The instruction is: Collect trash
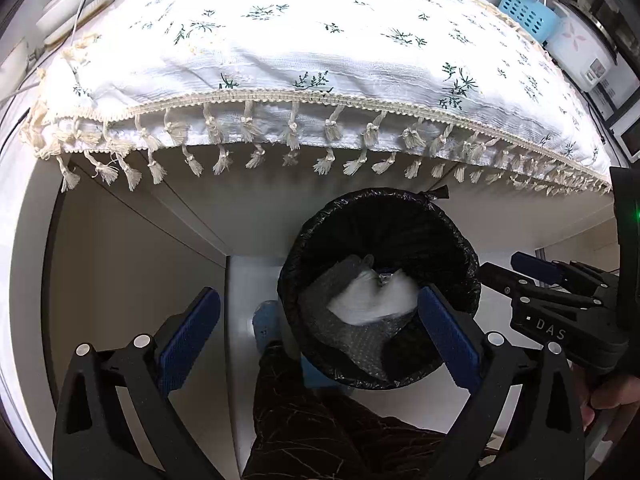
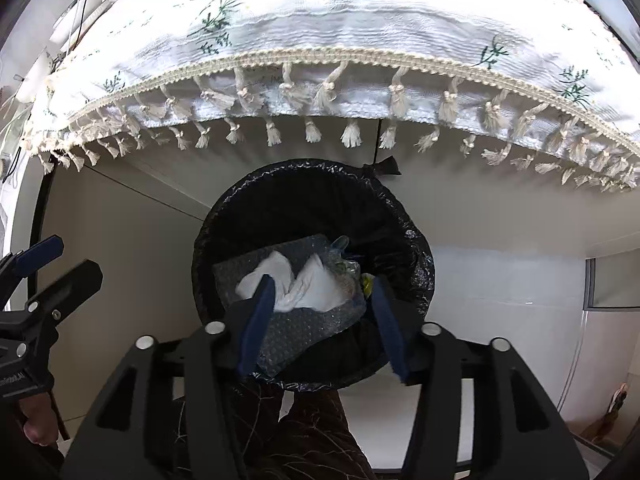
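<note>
A bin [image 2: 416, 248] stands on the floor [image 2: 500, 300] just in front of the counter [image 1: 192, 196], below the fringe of the cloth [image 1: 320, 52] that lies over the countertop. In the bin, crumpled paper [image 2: 316, 284] lies on a sheet of bubble wrap [image 2: 296, 332]. Behind the cloth, at the counter's far right, a basket [image 1: 524, 10] stands beside a rice cooker [image 1: 580, 48].

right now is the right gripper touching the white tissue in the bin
Cannot tell. In the right wrist view the right gripper, jaws open and empty, overlaps the white tissue inside the bin, but looking straight down hides any height gap.
</note>
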A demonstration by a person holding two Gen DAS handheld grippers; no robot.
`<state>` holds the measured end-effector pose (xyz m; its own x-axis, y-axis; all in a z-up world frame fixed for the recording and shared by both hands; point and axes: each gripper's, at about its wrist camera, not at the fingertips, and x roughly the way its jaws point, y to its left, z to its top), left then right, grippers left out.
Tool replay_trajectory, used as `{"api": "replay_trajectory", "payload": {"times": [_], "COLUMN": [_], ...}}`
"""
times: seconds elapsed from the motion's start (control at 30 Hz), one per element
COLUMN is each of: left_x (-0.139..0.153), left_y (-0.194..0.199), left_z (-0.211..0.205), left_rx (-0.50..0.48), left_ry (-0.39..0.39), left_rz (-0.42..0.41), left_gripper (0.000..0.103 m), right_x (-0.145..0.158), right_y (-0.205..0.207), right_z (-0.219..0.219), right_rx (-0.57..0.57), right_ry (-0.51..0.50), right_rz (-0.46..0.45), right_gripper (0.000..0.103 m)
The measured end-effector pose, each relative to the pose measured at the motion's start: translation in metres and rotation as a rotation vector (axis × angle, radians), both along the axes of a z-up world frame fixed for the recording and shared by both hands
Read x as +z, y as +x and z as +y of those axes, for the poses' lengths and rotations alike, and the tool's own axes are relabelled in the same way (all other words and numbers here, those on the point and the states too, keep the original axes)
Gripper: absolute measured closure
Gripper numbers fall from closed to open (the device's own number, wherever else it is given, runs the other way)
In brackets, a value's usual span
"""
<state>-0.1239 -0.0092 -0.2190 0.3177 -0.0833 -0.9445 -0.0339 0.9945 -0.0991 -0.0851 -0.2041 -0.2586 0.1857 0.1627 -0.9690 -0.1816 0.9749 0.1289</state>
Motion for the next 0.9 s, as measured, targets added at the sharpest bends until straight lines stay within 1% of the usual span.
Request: {"api": "replay_trajectory", "payload": {"times": [0.13,0.2,0.23,0.3,0.4,0.5,0.7,0.8,0.9], "left_x": [0.002,0.006,0.009,0.017,0.032,0.056,0.113,0.143,0.171], "left_y": [0.000,0.001,0.001,0.000,0.000,-0.001,-0.001,-0.004,-0.007], "left_z": [-0.002,-0.003,-0.003,-0.006,-0.008,-0.011,-0.014,-0.017,-0.020], "left_rx": [-0.002,-0.002,-0.006,-0.014,-0.013,-0.006,0.002,-0.002,-0.007], "left_ry": [0.001,-0.004,-0.011,-0.007,-0.009,-0.012,-0.014,-0.012,-0.004], "left_rz": [0.001,-0.003,-0.002,-0.009,-0.023,-0.042,-0.073,-0.107,-0.128], "left_gripper": [0.006,0.006,0.006,0.006,0.006,0.006,0.006,0.006,0.006], "right_x": [0.007,0.016,0.022,0.035,0.056,0.081,0.146,0.179,0.205], "right_y": [0.001,0.002,0.002,0.002,0.003,0.001,-0.008,-0.014,-0.020], "right_z": [-0.005,-0.008,-0.009,-0.012,-0.015,-0.020,-0.028,-0.031,-0.032], "right_rx": [-0.023,-0.036,-0.044,-0.057,-0.067,-0.070,-0.089,-0.096,-0.109], "right_ry": [0.000,-0.004,-0.004,0.002,-0.002,-0.003,0.003,-0.013,-0.003], "right_rz": [-0.011,-0.021,-0.030,-0.051,-0.075,-0.114,-0.192,-0.222,-0.239], "right_gripper": [0.042,0.031,0.028,0.017,0.012,0.010,0.009,0.009,0.009]}}
